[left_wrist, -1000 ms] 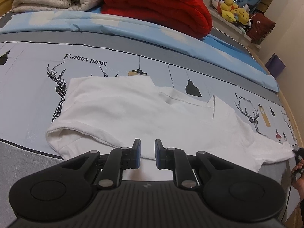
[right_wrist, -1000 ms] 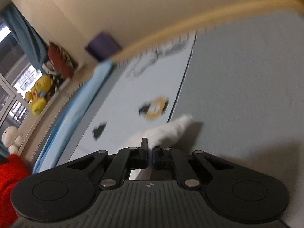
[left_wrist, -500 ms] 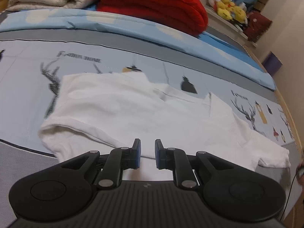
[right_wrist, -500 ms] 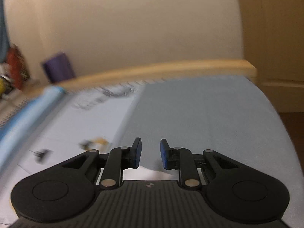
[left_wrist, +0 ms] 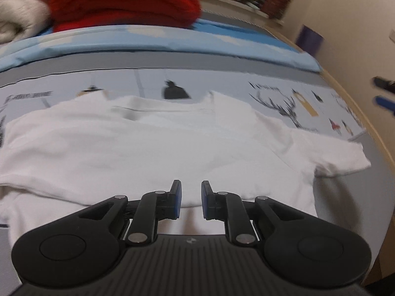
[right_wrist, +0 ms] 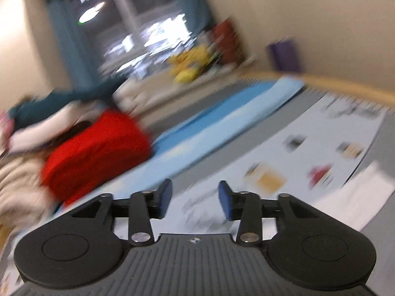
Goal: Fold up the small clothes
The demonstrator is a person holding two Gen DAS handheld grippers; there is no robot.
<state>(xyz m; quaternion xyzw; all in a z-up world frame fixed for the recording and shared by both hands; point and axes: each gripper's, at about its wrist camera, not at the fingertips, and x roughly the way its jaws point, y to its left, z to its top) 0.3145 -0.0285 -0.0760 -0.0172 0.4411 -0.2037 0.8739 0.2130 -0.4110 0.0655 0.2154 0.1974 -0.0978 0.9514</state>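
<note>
Bedroom setting: printed bedsheet with deer and lantern motifs, red blanket folded at the far edge. White T-shirt is spread flat on the sheet, one sleeve reaching toward the bed's wooden edge.

Risk, as judged: the right wrist view is heavily blurred, so a hurried regrasp could catch only one fabric layer or drag the shirt askew.

Left gripper is seen over the hem, jaws narrowly apart, nothing pinched. Right gripper has just been opening; jaws moderately wide, nothing between them.
</note>
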